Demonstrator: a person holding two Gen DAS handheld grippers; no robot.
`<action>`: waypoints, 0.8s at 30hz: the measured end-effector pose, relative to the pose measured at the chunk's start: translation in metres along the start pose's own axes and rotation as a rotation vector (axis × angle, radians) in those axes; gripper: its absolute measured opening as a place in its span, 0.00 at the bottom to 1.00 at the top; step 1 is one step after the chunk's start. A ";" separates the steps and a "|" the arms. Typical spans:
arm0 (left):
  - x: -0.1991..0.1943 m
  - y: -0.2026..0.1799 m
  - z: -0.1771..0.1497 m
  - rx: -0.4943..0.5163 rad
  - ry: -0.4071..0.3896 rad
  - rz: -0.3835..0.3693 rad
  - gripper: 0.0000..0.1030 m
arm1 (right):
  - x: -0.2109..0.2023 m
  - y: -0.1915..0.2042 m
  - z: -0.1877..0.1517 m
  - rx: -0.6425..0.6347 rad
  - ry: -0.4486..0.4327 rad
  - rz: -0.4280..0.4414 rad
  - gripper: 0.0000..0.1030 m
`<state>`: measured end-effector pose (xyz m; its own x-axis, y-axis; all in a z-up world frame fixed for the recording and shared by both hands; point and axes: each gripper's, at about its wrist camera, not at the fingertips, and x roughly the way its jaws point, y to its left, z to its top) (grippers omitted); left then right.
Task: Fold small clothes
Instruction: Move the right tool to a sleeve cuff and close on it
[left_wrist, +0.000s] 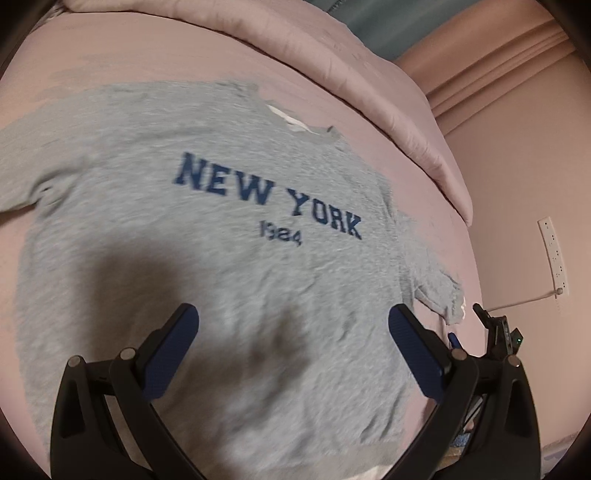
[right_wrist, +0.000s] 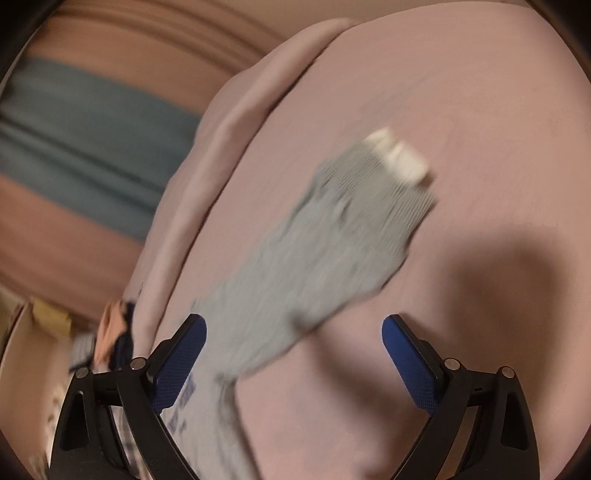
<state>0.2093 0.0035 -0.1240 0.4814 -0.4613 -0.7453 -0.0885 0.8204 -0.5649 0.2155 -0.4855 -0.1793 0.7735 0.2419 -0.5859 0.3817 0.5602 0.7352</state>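
Note:
A grey T-shirt (left_wrist: 229, 266) with "NEW YORK 1984" in blue print lies face up and spread flat on the pink bed sheet (left_wrist: 110, 66). Over its lower half hovers my left gripper (left_wrist: 295, 325), open, nothing between its blue pads. The black frame of my right gripper (left_wrist: 495, 332) shows by the shirt's right sleeve (left_wrist: 439, 291). In the blurred right wrist view that grey sleeve (right_wrist: 332, 243) stretches away across the sheet, with a white patch (right_wrist: 400, 158) at its far end. Just before the sleeve, my right gripper (right_wrist: 295, 339) is open and holds nothing.
A folded pink duvet (left_wrist: 332, 62) lies along the far side of the bed. A wall with a white socket strip (left_wrist: 552, 251) and cable is at the right. A heap of mixed clothes (right_wrist: 110, 336) lies off the bed's edge at lower left.

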 end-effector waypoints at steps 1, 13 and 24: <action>0.005 -0.003 0.002 0.003 0.003 0.000 1.00 | 0.001 -0.002 0.000 0.007 -0.005 -0.005 0.93; 0.026 0.002 0.022 -0.034 0.019 0.077 1.00 | 0.021 -0.026 0.027 0.164 -0.028 0.047 0.45; 0.020 0.002 0.023 -0.035 0.008 0.081 1.00 | 0.020 -0.040 0.025 0.296 0.006 0.046 0.46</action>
<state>0.2388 0.0040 -0.1318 0.4642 -0.3971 -0.7917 -0.1575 0.8426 -0.5150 0.2279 -0.5227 -0.2119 0.7907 0.2666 -0.5512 0.4781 0.2936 0.8278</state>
